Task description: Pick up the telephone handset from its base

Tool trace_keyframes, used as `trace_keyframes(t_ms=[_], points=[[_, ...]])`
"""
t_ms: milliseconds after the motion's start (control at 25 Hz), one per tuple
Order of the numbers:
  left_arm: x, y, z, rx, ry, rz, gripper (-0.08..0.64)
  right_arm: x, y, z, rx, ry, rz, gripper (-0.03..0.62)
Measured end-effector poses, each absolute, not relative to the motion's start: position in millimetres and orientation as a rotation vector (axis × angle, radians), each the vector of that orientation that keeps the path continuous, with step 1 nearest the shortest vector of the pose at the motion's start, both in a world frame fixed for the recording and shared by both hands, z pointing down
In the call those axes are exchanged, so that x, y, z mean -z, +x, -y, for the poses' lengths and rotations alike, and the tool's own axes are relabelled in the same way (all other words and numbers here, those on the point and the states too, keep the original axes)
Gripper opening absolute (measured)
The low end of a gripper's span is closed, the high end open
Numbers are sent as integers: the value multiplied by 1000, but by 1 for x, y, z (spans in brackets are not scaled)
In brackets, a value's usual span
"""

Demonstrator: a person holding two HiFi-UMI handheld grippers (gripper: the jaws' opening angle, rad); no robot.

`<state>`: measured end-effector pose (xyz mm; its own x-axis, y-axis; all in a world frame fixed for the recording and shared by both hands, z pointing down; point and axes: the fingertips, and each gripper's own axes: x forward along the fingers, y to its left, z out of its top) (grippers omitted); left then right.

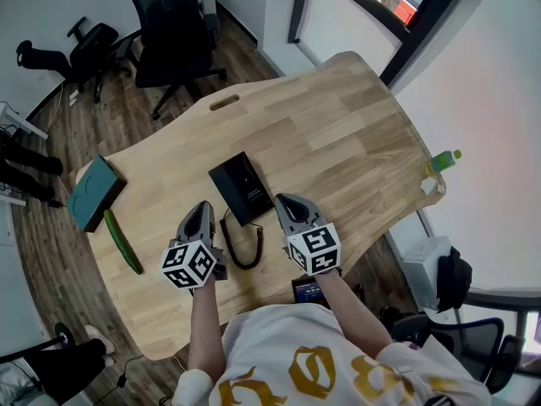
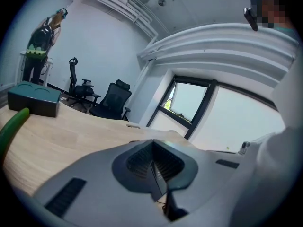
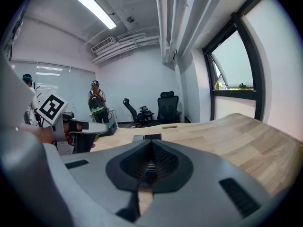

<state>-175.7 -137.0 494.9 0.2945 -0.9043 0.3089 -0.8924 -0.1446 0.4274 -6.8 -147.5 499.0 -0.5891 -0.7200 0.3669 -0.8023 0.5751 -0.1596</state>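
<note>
Head view, with both gripper views. Pale wooden surface (image 1: 355, 134) carrying a flat black rectangular telephone (image 1: 241, 189), handset lying on its base, with a black coiled cord (image 1: 247, 248) trailing toward the person. Left tool (image 1: 203, 206) and right tool (image 1: 283, 200) hover either side of the telephone's near end, neither touching it; both have jaws pressed together and nothing between them. At far left: a teal rectangular box (image 1: 93, 191) beside a long green cucumber (image 1: 123, 242).
</note>
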Motion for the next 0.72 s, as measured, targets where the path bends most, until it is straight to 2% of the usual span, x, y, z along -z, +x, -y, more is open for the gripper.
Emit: trace_keyframes(t_ms=[720], points=[[-547, -174, 161, -31, 1931, 1540, 6, -543, -10, 176, -564, 1210, 2467, 6]])
